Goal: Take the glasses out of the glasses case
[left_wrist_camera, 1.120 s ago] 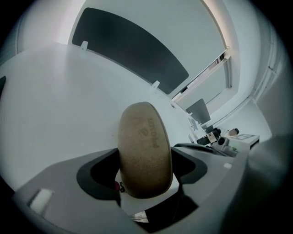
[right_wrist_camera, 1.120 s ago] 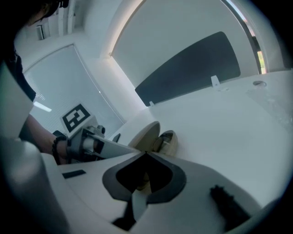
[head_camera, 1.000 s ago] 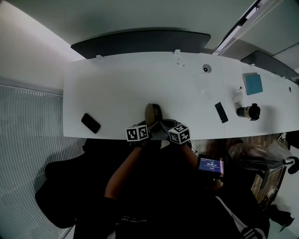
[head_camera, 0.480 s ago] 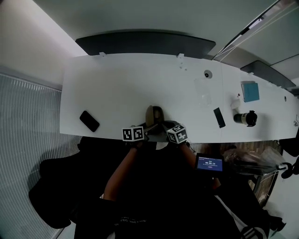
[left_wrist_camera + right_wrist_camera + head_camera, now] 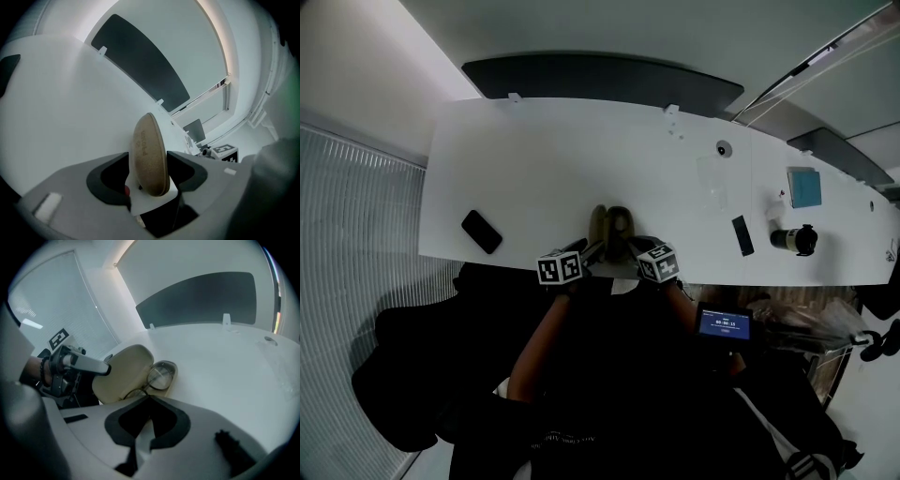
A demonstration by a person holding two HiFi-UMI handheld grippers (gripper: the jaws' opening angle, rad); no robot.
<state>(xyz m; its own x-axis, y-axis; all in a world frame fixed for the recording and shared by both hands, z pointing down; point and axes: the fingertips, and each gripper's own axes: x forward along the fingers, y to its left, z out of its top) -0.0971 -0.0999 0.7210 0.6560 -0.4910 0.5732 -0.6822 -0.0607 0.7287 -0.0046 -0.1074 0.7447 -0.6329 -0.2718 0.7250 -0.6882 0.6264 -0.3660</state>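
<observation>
Left gripper [image 5: 147, 163] closing round the upright case lid [image 5: 148, 140], right gripper [image 5: 149, 399] shut, empty, before the glasses [image 5: 161, 373]; phone [image 5: 481, 232] well left.

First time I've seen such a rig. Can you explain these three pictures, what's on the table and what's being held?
No robot here: a person holds a two-jaw gripper in each hand; the marker cubes belong to them. The head view looks down from the person's head; the other two come from cameras on each gripper. On the white table lie an open glasses case, a black phone and smaller items further right. The left gripper is closing on the case's raised lid, which stands between its jaws. The right gripper is shut, its tip beside the glasses in the case; whether it pinches them is unclear.
</observation>
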